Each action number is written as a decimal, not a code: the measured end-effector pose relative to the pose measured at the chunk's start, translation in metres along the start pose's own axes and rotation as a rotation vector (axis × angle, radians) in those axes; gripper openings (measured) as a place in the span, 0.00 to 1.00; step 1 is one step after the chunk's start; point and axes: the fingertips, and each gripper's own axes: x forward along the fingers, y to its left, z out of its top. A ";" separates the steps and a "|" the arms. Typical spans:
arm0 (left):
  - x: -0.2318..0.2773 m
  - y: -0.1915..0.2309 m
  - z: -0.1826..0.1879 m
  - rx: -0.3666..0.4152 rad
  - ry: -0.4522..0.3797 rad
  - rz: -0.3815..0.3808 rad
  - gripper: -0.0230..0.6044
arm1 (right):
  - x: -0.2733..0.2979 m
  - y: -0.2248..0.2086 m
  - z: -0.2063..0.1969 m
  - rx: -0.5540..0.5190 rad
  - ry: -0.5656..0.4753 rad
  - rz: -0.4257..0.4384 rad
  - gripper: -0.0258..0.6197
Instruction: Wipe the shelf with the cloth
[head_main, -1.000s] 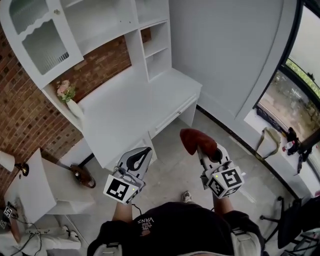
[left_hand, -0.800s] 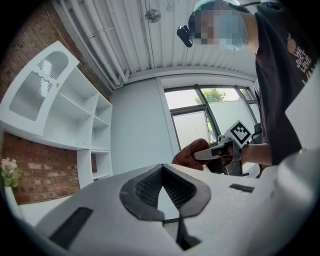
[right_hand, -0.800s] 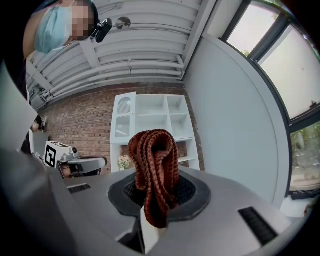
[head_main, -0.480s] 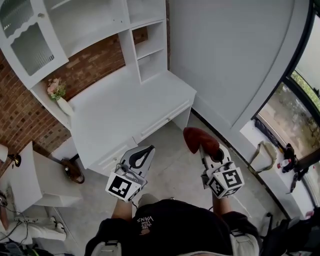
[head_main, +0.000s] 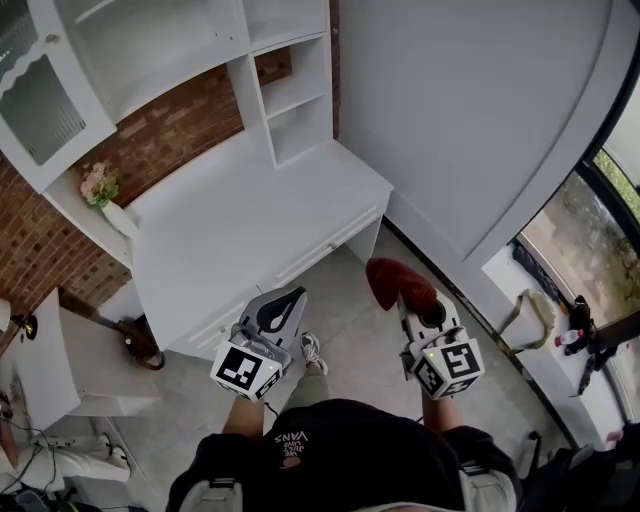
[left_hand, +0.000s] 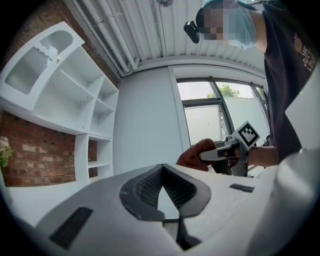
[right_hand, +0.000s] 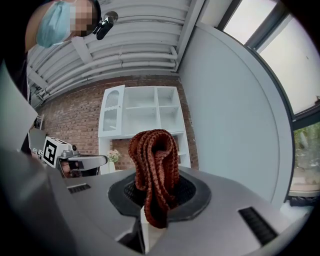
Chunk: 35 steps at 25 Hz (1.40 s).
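Above the grey tiled floor (head_main: 350, 330), in front of a white desk, I hold both grippers in the air, well apart from the furniture.

My right gripper (head_main: 405, 300) is clamped on the cloth (head_main: 393, 279). The cloth is a rust-red knitted piece with a ribbed, ropey texture, bunched into a rounded lump that stands up past the jaw tips. In the right gripper view the cloth (right_hand: 154, 165) rises in folded loops from between the dark ridged pads, and its lower end is pinched where the jaws meet.

My left gripper (head_main: 288, 300) carries nothing. In the left gripper view its jaws are closed, with the tips touching. A narrow leaf-shaped slit remains between the curved, ribbed black pads (left_hand: 145, 187).

The shelf (head_main: 293, 95) belongs to a smooth white unit of open, box-shaped compartments. The unit stands along the rear edge of the desk (head_main: 250, 215), towards its right rear corner. Neither gripper touches it.

The desk top is a flat, plain white slab with a shallow drawer under its front edge. A slim white vase of pale pink flowers (head_main: 105, 195) stands at the left rear corner of the desk. Above the vase hangs a cabinet door (head_main: 35, 95) with ribbed glass and a scalloped upper frame. Rough red brick wall (head_main: 180, 130) shows behind the unit.
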 end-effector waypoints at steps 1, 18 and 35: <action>0.007 0.007 -0.003 -0.001 0.001 -0.006 0.04 | 0.008 -0.004 0.000 -0.002 0.000 -0.004 0.14; 0.133 0.191 -0.007 0.024 -0.012 -0.053 0.04 | 0.218 -0.052 0.045 -0.087 -0.038 -0.029 0.14; 0.199 0.319 -0.017 -0.001 0.006 0.086 0.04 | 0.397 -0.084 0.073 -0.167 -0.068 0.113 0.14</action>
